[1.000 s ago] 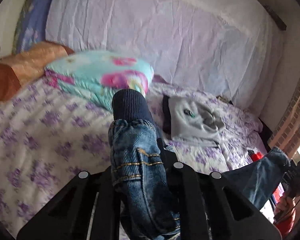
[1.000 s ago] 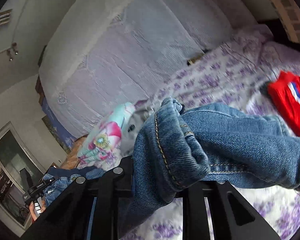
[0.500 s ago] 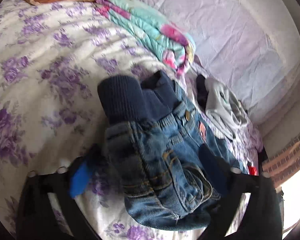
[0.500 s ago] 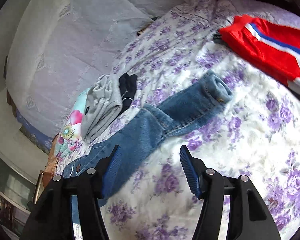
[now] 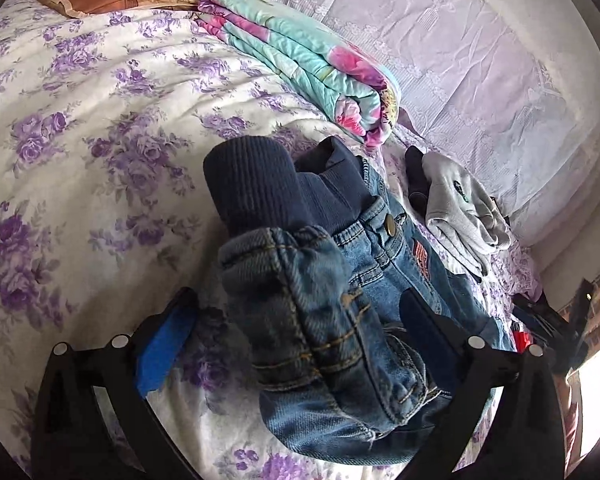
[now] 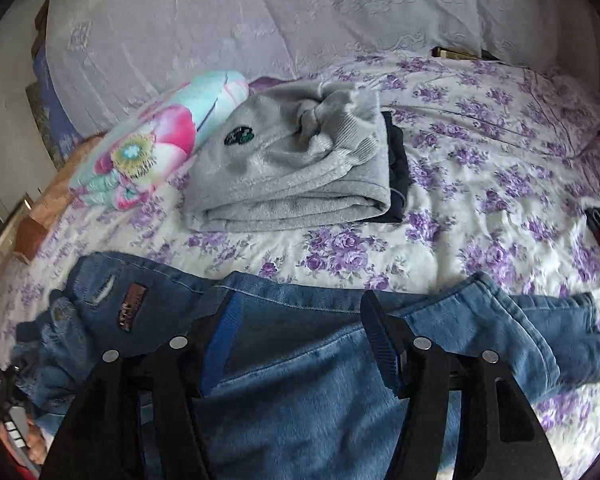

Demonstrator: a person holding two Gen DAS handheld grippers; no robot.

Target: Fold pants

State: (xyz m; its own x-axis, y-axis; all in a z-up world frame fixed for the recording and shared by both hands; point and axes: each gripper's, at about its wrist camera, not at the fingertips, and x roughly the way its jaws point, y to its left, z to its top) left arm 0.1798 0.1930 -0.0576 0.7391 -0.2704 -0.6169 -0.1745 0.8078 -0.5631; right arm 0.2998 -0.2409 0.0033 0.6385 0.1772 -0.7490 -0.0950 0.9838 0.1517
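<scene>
Left hand-held gripper (image 5: 296, 320) spread wide around jeans (image 5: 340, 320) waistband on bedspread (image 5: 80, 120)

The jeans (image 6: 300, 360) lie flat across the floral bedspread (image 6: 480, 184). The right gripper (image 6: 300, 344) hovers over them, jaws spread wide. Beyond lie a folded grey sweater (image 6: 292, 168) and a floral blanket (image 6: 156, 144).

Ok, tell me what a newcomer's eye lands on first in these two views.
The jeans dominate: in the left view the bunched waist with its navy rib band sits between the wide-open left gripper; in the right view the legs stretch across the floral bedspread under the open right gripper. Behind them lie a folded grey sweater and a bright turquoise-and-pink blanket nearer the headboard.
</scene>
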